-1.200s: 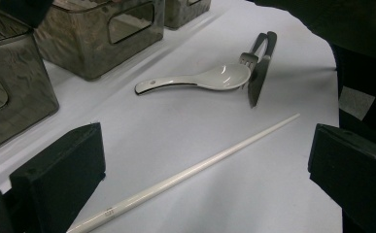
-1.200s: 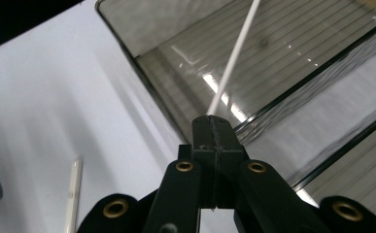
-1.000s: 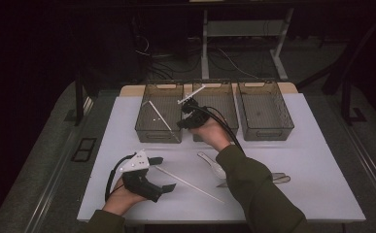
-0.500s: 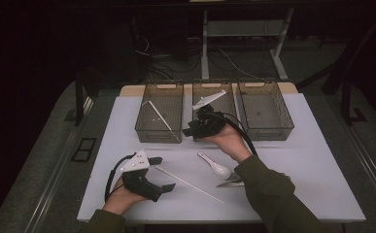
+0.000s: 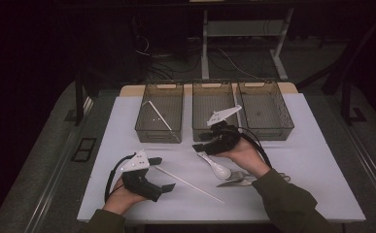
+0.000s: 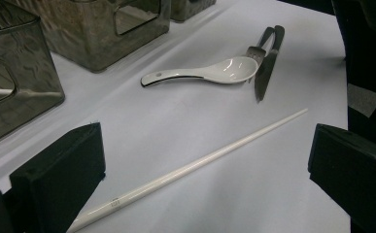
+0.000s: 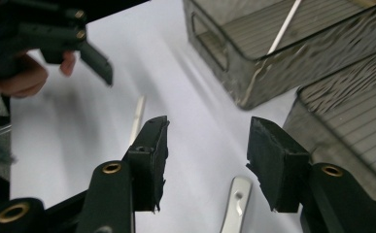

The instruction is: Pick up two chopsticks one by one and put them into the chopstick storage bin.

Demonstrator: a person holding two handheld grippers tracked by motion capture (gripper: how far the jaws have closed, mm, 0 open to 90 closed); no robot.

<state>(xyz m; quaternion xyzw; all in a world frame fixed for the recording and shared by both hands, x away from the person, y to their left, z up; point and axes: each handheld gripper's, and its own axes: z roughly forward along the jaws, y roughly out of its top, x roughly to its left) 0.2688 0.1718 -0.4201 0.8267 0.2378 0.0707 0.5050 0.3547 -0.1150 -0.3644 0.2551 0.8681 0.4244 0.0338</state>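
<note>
A glossy white ceramic-looking spoon (image 6: 210, 72) was seen beside dull metal cutlery (image 6: 267, 58); a smooth white chopstick (image 6: 190, 167) lay on matt table (image 6: 273, 194).

Left gripper (image 5: 167, 187) low, jaws wide, right gripper (image 5: 198, 147) jaws just opening, empty

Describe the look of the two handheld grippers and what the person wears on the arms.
Both are black pistol-shaped tools. The left gripper and the right gripper each carry a pale grey three-cornered plate on top and trail a black cable. Their jaws end in blocky black pads, on arms with brass-coloured pivot rings. The sleeve on the right arm is dark olive green.
</note>
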